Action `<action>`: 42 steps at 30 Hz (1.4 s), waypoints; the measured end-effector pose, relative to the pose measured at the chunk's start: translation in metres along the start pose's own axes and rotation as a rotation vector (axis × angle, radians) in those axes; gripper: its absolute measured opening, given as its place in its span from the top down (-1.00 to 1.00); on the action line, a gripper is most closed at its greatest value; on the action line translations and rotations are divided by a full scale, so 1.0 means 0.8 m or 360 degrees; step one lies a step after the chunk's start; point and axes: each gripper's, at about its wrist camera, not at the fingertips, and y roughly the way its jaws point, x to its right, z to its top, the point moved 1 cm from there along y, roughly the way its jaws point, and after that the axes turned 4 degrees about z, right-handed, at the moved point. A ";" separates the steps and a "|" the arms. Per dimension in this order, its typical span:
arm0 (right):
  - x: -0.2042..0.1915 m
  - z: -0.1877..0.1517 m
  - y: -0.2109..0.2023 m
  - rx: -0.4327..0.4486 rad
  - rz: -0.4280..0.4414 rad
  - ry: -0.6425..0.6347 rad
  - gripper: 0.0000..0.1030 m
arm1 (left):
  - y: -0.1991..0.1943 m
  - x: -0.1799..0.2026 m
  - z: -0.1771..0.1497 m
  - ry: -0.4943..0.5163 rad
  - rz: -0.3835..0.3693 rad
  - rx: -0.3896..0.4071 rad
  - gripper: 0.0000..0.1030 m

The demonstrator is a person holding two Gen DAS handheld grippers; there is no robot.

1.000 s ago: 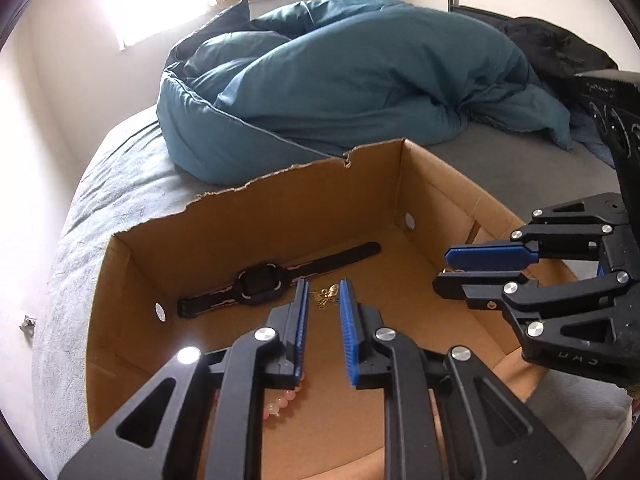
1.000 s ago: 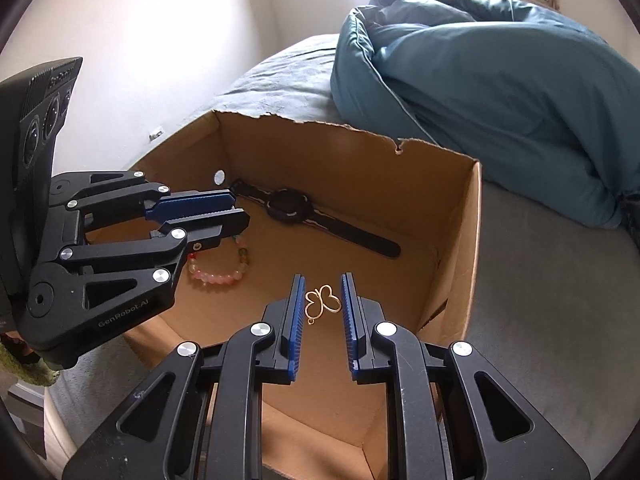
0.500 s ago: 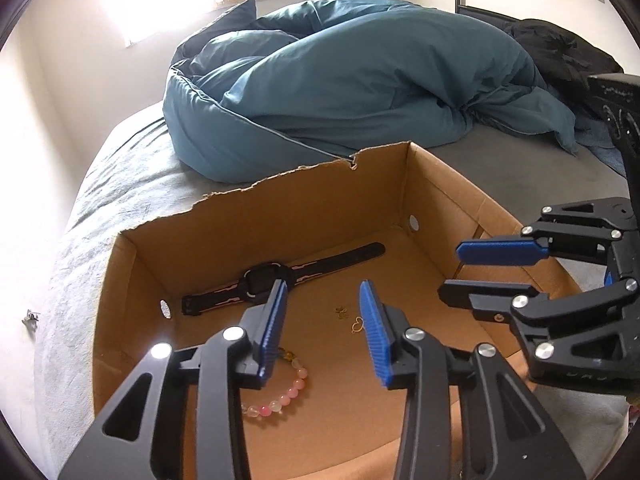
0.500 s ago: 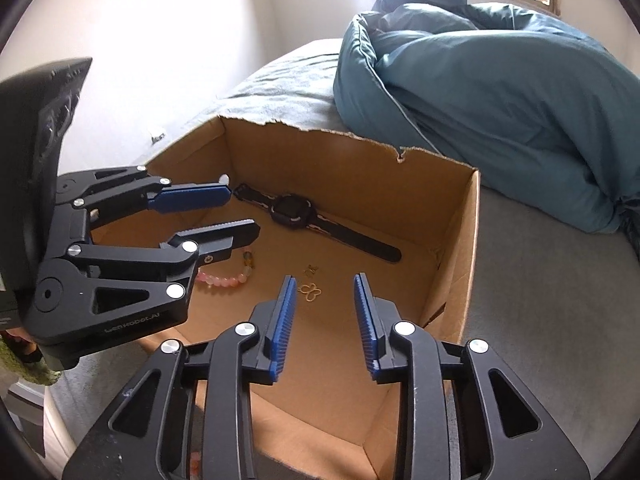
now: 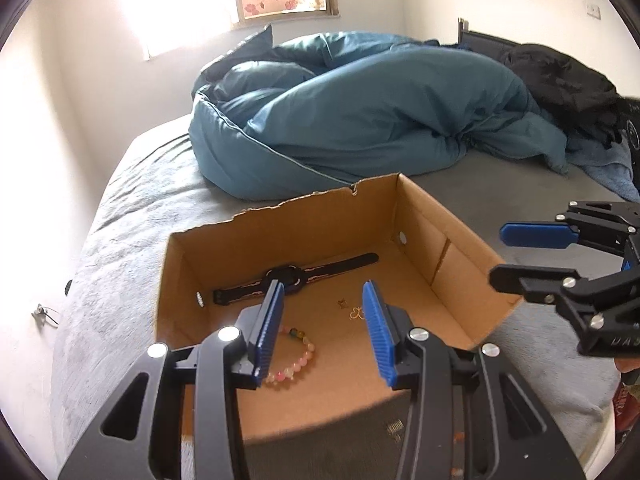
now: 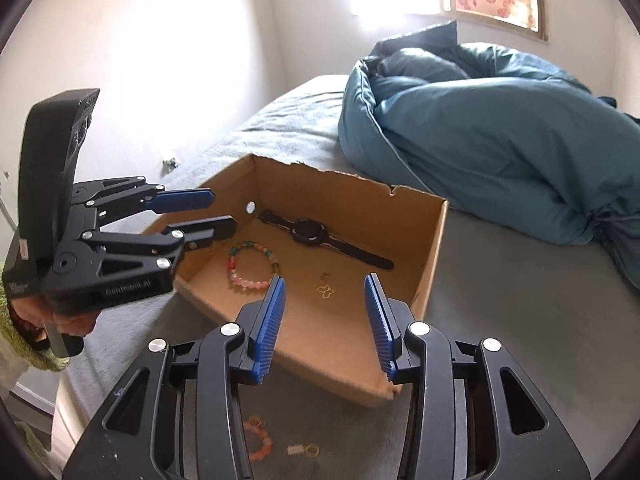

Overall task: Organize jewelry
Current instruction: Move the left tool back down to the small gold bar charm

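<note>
Left claw [image 5: 323,322] and right claw [image 6: 325,314] both spread wide, empty, above the cardboard box [image 6: 434,248] on the bed [image 6: 520,312]. Inside the box: one black watch [image 6: 308,232], one bead bracelet [image 6: 250,264], two small gold charms [image 6: 325,291]. Outside, by its near wall: one orange bracelet [image 6: 260,442], one gold ring [image 6: 313,449].
</note>
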 end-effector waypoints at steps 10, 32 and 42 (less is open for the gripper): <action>-0.027 -0.046 -0.071 0.0093 0.0008 0.0009 0.18 | -0.097 0.008 -0.028 -0.0018 -0.0063 0.0177 0.23; -0.030 -0.166 -0.061 -0.0062 0.0056 0.0248 0.16 | -0.071 0.034 -0.177 -0.0070 -0.0222 -0.0039 0.23; -0.024 -0.179 -0.023 -0.0130 0.0080 0.0288 0.16 | -0.023 0.043 -0.190 -0.0036 -0.0286 -0.0084 0.23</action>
